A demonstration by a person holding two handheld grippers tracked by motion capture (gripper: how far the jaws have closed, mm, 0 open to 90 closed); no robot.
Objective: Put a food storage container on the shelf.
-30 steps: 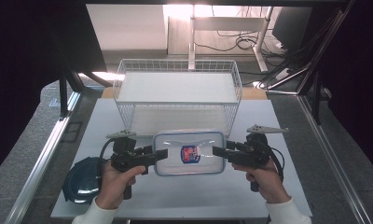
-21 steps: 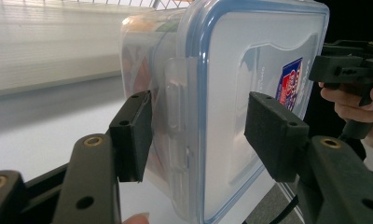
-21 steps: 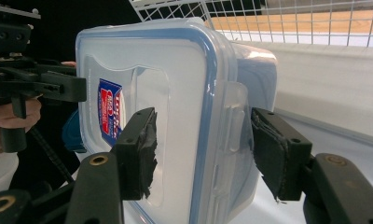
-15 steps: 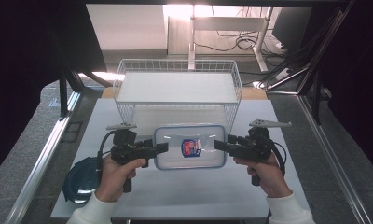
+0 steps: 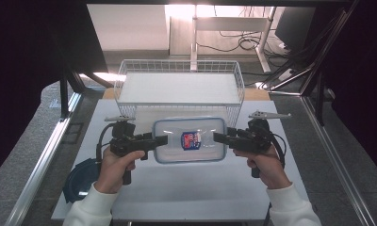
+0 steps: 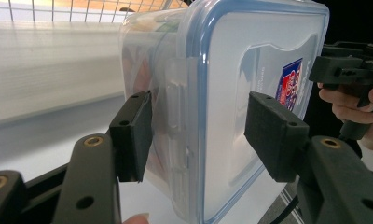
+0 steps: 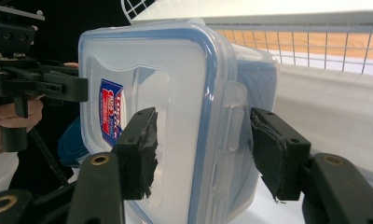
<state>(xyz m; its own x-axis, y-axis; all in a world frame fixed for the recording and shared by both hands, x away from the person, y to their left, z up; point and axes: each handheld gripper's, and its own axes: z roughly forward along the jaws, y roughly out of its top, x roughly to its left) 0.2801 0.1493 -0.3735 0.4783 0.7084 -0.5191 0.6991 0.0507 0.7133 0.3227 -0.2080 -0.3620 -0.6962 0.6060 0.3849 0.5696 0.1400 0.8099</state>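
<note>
A clear plastic container (image 5: 189, 140) with a blue-rimmed lid and a red-and-blue label hangs level just above the white table, in front of the wire basket. My left gripper (image 5: 160, 140) is shut on its left end, and my right gripper (image 5: 219, 138) is shut on its right end. In the left gripper view the container (image 6: 231, 70) stands on edge, with the left gripper (image 6: 198, 135) clamping lid and base at the side clasp. In the right gripper view the right gripper (image 7: 203, 149) clamps the container (image 7: 175, 70) the same way at the other clasp.
A white wire basket (image 5: 177, 62) with a pale floor stands right behind the container. A dark blue round dish (image 5: 78, 181) lies at the table's left front corner. Bare white tabletop (image 5: 186, 197) stretches below the container. Metal rails run along both table sides.
Both grippers and the container between them have risen a little and moved away from the person, closer to the basket's front wall. The grips stay the same.
</note>
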